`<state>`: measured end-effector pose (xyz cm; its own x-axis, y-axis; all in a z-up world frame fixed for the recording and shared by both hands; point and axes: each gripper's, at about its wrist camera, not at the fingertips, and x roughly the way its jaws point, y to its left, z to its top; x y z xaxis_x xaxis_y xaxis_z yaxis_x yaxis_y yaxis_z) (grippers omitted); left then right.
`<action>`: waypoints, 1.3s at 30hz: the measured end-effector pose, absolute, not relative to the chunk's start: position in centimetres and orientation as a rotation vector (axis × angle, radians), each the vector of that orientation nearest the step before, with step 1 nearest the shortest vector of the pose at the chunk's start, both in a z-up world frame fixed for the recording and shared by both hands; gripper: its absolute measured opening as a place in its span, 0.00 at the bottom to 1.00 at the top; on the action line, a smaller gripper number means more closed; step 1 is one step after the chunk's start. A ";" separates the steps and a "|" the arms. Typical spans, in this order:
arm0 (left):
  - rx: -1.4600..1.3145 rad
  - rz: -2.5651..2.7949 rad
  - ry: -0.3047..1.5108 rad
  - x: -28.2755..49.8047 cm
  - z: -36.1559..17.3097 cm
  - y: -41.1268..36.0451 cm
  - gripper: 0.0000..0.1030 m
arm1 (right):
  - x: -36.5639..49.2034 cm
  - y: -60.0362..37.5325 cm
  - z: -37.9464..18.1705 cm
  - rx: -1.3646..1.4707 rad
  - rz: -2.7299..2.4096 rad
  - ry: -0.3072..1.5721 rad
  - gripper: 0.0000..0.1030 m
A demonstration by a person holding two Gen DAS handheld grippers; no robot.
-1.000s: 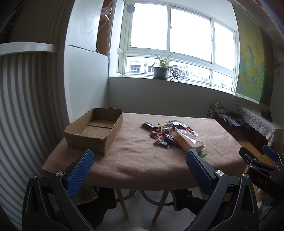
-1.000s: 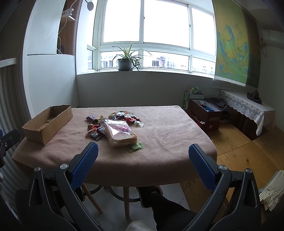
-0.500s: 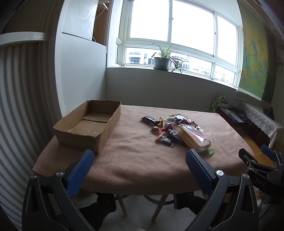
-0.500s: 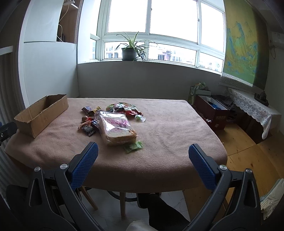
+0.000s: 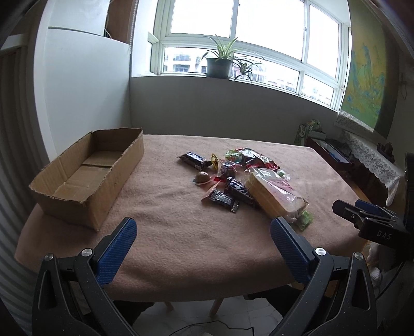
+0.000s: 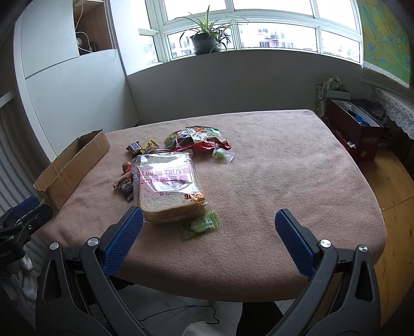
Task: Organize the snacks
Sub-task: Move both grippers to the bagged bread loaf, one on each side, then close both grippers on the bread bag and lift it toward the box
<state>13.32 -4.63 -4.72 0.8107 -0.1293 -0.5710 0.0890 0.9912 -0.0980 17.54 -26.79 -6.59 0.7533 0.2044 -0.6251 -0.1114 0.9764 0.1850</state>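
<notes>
Overexposed window (image 5: 233, 23) backlight, fisheye-warped edges

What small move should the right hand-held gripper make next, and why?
Probably ease the right hand-held gripper forward and down over the bread bag. Its jaws are open and empty, the bag lies nearest it, and the box holds nothing yet.

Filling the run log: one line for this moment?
left gripper open | right gripper open | snacks on table | cardboard box empty
</notes>
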 end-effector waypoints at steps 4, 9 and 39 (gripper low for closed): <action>-0.040 -0.134 0.640 15.0 -5.3 -6.1 0.99 | 19.8 -27.2 -7.2 0.168 0.214 0.736 1.00; -0.022 -0.157 0.670 16.6 -6.2 -7.5 0.97 | 21.9 -27.5 -7.8 0.191 0.263 0.772 1.00; -0.264 -0.468 0.879 23.1 -10.1 -11.3 0.40 | 28.0 -26.1 -11.7 0.418 0.544 0.976 0.54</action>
<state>23.08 -11.32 -10.05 0.5470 -0.4953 -0.6749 0.2833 0.8681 -0.4076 27.95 -26.09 -11.67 0.4459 0.6049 -0.6597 -0.2433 0.7912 0.5610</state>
